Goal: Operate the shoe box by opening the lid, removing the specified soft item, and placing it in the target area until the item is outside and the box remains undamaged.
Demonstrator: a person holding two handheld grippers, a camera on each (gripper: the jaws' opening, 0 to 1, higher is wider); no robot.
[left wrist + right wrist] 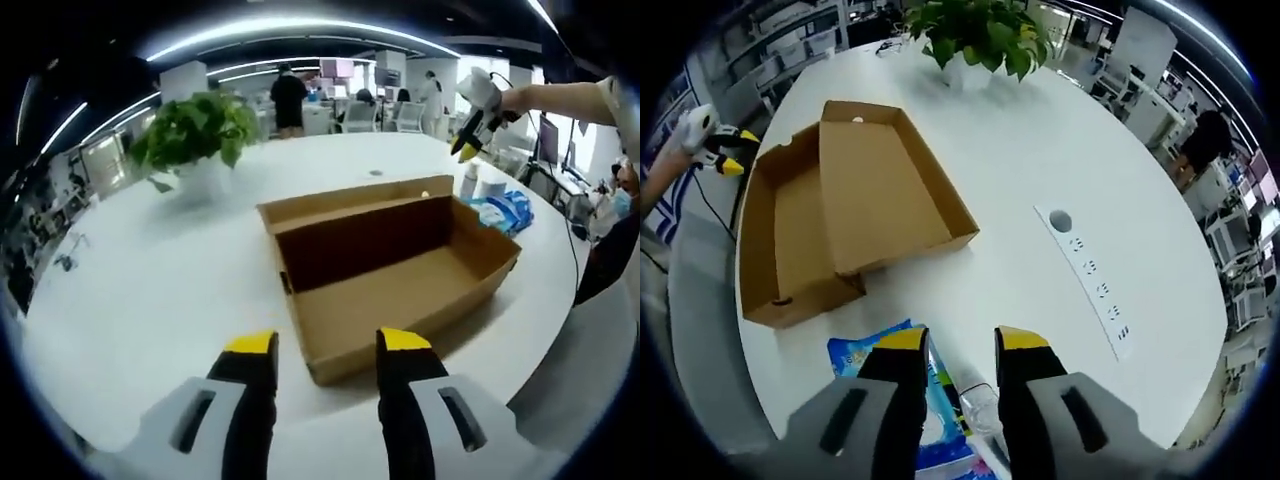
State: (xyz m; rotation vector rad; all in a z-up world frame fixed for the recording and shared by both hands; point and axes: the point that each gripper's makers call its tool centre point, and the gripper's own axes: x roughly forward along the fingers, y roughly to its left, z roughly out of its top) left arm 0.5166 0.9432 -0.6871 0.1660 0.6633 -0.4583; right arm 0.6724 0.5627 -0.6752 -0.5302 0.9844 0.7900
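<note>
Already the shoe box (390,265) stands open and empty in the left gripper view, its lid (355,200) folded back, and the left tongs (328,345) hover spread before its near end, holding nothing. In the right gripper view, the right tongs (948,340) are spread over a blue soft pack (880,355) lying on the tabletop (1040,150) just beside the box, so I judge the item is out and only the placing remains.

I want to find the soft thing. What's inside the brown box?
The shoe box is open, its lid flipped back. Inside, only the bare cardboard floor shows; nothing soft lies there. The near wall hides a thin strip of floor. A blue packet lies outside on the table.
</note>
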